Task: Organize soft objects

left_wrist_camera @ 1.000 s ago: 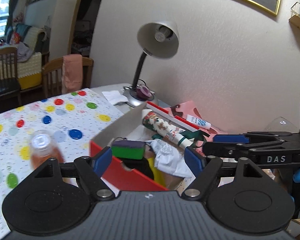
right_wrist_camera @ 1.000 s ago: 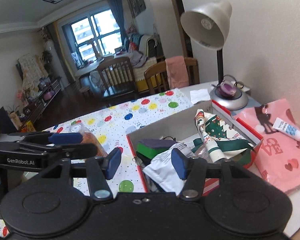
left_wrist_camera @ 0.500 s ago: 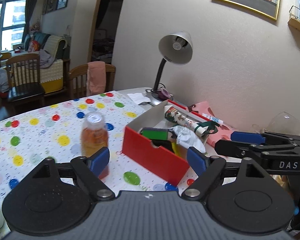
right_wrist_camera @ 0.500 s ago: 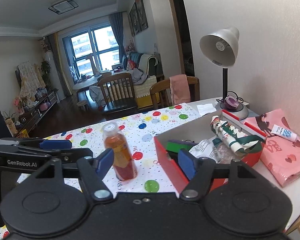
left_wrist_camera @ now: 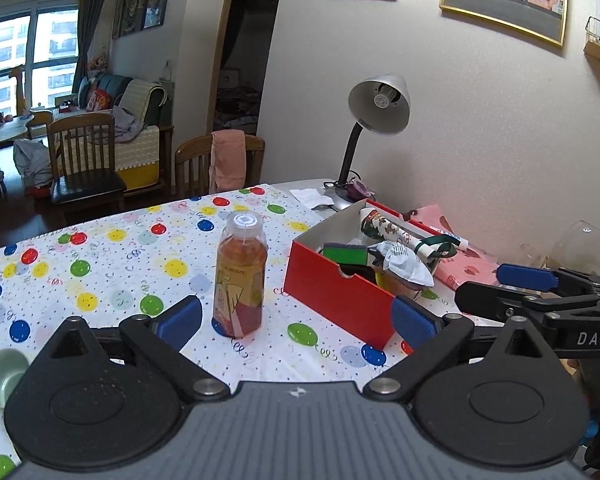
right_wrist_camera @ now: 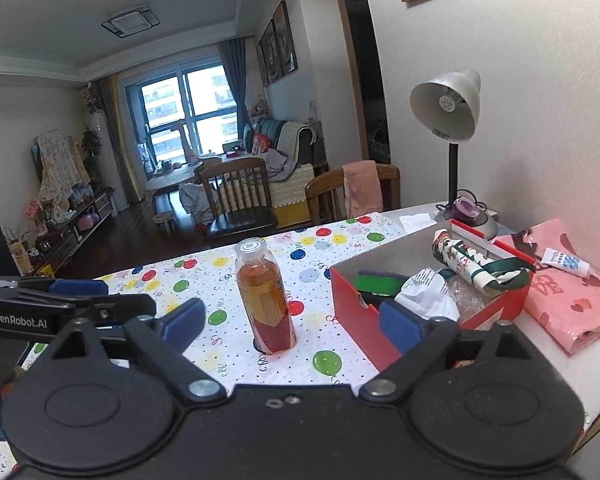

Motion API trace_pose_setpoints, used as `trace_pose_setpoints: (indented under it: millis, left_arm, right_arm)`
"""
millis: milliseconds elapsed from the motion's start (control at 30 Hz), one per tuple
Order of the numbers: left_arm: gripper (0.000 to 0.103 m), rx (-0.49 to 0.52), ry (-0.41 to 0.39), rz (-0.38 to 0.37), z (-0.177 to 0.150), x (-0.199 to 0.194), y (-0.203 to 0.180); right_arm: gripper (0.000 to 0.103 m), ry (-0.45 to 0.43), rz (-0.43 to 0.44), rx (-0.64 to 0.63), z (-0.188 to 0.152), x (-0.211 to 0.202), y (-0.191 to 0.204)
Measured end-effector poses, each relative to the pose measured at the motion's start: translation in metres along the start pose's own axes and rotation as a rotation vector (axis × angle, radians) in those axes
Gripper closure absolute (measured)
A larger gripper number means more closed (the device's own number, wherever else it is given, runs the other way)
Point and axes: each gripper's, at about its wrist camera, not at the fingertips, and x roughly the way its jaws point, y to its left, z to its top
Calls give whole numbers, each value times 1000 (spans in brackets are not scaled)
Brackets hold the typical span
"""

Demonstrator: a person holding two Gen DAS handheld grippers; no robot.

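A red box [left_wrist_camera: 332, 292] [right_wrist_camera: 360, 312] stands on the dotted tablecloth. It holds a green sponge [left_wrist_camera: 344, 251] [right_wrist_camera: 380, 282], a crumpled white bag [left_wrist_camera: 404, 264] [right_wrist_camera: 428, 292] and a patterned roll with a green ribbon [left_wrist_camera: 392, 230] [right_wrist_camera: 464, 258]. My left gripper [left_wrist_camera: 296, 320] is open and empty, held back from the box. My right gripper [right_wrist_camera: 290, 320] is open and empty too. Each gripper shows at the edge of the other's view.
An orange drink bottle [left_wrist_camera: 240, 276] [right_wrist_camera: 266, 296] stands left of the box. A desk lamp [left_wrist_camera: 376, 120] [right_wrist_camera: 452, 120], a pink bag [right_wrist_camera: 568, 300] with a white tube [right_wrist_camera: 564, 260] and a pale green cup [left_wrist_camera: 2, 376] are on the table. Chairs stand behind it.
Both grippers have pulled back and up from over the box. The bottle and the whole box have come into view. Both stay open and empty.
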Motion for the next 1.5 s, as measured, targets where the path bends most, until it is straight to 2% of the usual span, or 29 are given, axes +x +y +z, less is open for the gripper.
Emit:
trace_pose_setpoints:
  millis: [67, 300, 700, 800, 1000, 1233, 1500]
  left_arm:
    - [0, -11, -2, -5, -3, -4, 2]
    - [0, -12, -5, -3, -12, -15, -2]
    - [0, 28, -41, 21, -21, -35, -14]
    - [0, 32, -68, 46, -20, -41, -15]
    - [0, 40, -98, 37, -20, -50, -17]
    - [0, 52, -86, 52, -21, -50, -18]
    - [0, 54, -89, 64, -23, -54, -14]
  right_arm:
    - [0, -13, -9, 0, -3, -3, 3]
    - [0, -5, -24, 9, -13, -11, 15]
    - [0, -45, -103, 44, -26, -30, 22]
    - [0, -48, -108, 43, -27, -31, 22]
    - [0, -70, -121, 34, -27, -38, 24]
    - [0, -99, -123, 20, -26, -45, 29]
    - [0, -90, -106, 9, -25, -44, 36]
